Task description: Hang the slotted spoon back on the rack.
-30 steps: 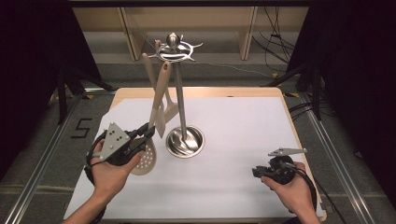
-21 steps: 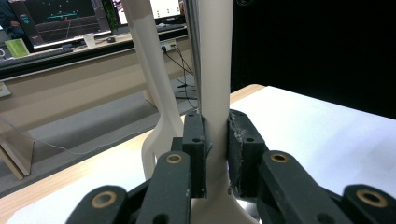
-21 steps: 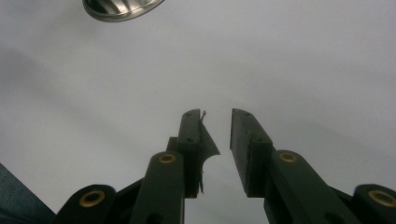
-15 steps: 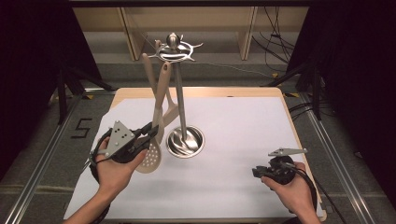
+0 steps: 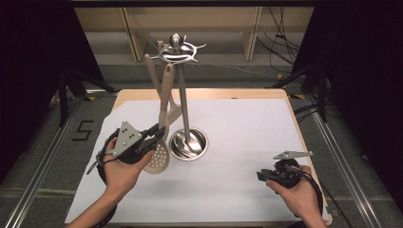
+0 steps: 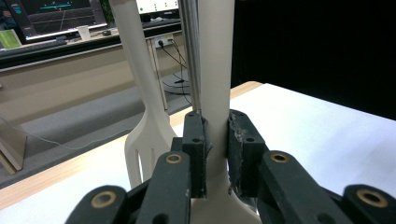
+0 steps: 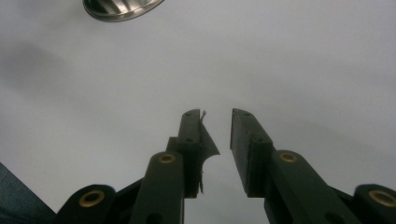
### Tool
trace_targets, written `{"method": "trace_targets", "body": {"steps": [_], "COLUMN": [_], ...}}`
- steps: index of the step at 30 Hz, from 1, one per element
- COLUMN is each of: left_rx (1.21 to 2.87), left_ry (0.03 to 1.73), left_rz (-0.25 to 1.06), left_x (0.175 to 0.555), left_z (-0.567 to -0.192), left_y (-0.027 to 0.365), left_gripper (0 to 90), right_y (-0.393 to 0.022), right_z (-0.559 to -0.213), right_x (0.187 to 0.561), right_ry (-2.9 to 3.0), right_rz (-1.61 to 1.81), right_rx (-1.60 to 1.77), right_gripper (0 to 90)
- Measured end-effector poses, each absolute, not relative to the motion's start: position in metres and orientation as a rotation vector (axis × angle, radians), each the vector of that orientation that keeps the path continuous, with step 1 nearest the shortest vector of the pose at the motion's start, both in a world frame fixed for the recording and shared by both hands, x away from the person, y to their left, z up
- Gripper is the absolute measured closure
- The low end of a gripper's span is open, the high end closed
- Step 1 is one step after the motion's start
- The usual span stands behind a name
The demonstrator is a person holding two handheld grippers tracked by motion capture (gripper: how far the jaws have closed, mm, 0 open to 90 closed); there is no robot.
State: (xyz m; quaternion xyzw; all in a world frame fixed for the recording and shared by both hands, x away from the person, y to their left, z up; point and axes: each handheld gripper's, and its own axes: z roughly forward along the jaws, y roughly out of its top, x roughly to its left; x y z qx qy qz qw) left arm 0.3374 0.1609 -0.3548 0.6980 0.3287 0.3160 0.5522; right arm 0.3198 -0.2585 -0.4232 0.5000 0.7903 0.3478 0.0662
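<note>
Left gripper (image 5: 153, 135) clamped on the handle of the skimmer (image 5: 159, 156), just left of the stand (image 5: 183, 107), with its round holed head low beside the stand's base. Slotted turner (image 6: 144, 135) hanging from the same stand, right alongside. Right gripper (image 5: 264, 175) well right of the stand, jaws apart, nothing between. Risk: a sideways tug could snag the hook, rock the stand, or knock the turner loose. Hook at the top too small to read; skimmer's head cut off in the left gripper view.
</note>
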Motion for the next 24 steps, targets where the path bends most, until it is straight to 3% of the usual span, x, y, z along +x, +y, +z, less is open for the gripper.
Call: {"method": "trace_targets", "body": {"steps": [24], "left_rx": [1.644], "left_ry": [0.781], "left_rz": [0.717], "left_x": [0.352], "left_z": [-0.359], "left_y": [0.145], "left_gripper": [77.8], "right_y": [-0.259], "right_z": [-0.424], "right_x": [0.319], "right_ry": [2.387], "right_rz": [1.028], "right_rx": [1.555], "right_gripper": [73.6]}}
